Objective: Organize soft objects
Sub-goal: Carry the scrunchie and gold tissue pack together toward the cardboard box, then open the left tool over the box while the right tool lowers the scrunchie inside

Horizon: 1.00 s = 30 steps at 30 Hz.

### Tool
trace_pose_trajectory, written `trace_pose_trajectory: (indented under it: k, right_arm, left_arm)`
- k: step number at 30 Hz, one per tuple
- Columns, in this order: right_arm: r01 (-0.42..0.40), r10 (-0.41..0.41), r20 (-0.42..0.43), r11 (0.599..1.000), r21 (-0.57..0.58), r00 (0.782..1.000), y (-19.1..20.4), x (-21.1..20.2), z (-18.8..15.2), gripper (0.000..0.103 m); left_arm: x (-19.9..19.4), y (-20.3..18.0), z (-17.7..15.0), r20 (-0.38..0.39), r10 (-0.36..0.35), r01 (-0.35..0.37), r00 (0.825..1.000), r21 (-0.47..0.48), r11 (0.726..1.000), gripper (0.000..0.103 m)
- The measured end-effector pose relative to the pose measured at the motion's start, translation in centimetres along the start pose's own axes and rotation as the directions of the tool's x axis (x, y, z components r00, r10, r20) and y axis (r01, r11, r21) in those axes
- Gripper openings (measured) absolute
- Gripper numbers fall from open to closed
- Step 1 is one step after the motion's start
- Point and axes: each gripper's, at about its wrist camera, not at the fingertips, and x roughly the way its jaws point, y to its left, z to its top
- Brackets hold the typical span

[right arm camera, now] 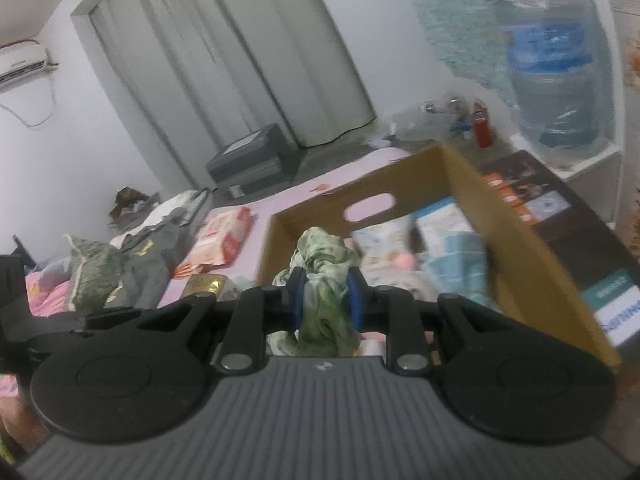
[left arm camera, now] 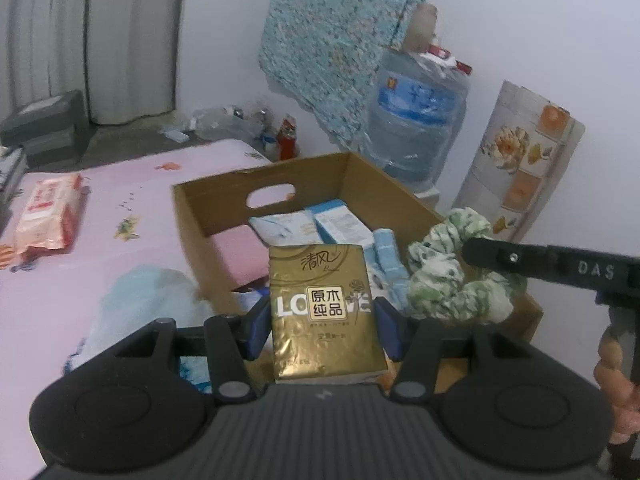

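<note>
Left gripper clamped on a gold tissue pack, held above the near wall of the cardboard box on the pink-sheeted bed. Right gripper closed on a green-and-white scrunchie, also over the box's near edge. A pink wipes packet lies toward the bed's left edge.

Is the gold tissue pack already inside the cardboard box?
Not yet. The left gripper holds the gold tissue pack in front of the cardboard box, above its near edge.
</note>
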Motion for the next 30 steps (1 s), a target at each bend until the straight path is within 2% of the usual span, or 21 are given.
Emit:
trace_pose_trajectory:
  k: [5,9,11,17,21,23,30]
  right_arm:
    - [0.074,-0.074,-0.004,0.997,0.03,0.997,-3.1,-1.1,0.0,0.021]
    - [0.118,-0.119,0.006,0.992,0.043,0.993,-5.0,-1.9,0.0,0.021]
    - [0.134,-0.135,0.01,0.99,0.052,0.991,-5.9,-2.1,0.1,0.021]
    - [0.17,-0.172,0.025,0.983,0.063,0.985,-7.7,-2.6,0.1,0.021]
    - [0.183,-0.184,0.013,0.981,0.071,0.983,-8.5,-2.7,-0.1,0.021]
    - [0.186,-0.187,0.006,0.98,0.074,0.982,-8.8,-2.8,-0.4,0.021]
    - [0.188,-0.188,-0.016,0.98,0.065,0.982,-9.0,-2.7,-0.8,0.021]
  left_arm:
    - [2.8,-1.4,1.1,-0.065,-0.115,0.11,0.991,-0.075,0.991,0.055]
    - [5.6,-3.4,1.1,-0.126,-0.144,0.135,0.982,-0.075,0.988,0.055]
    - [7.3,-4.3,0.9,-0.168,-0.169,0.155,0.971,-0.091,0.984,0.055]
    - [11.5,-7.1,0.1,-0.285,-0.197,0.178,0.938,-0.09,0.98,0.056]
    - [13.4,-7.5,-0.6,-0.337,-0.182,0.152,0.924,-0.113,0.982,0.065]
    - [13.4,-7.1,-0.9,-0.342,-0.183,0.148,0.922,-0.127,0.981,0.066]
    - [11.4,-5.8,0.1,-0.295,-0.182,0.144,0.938,-0.145,0.979,0.068]
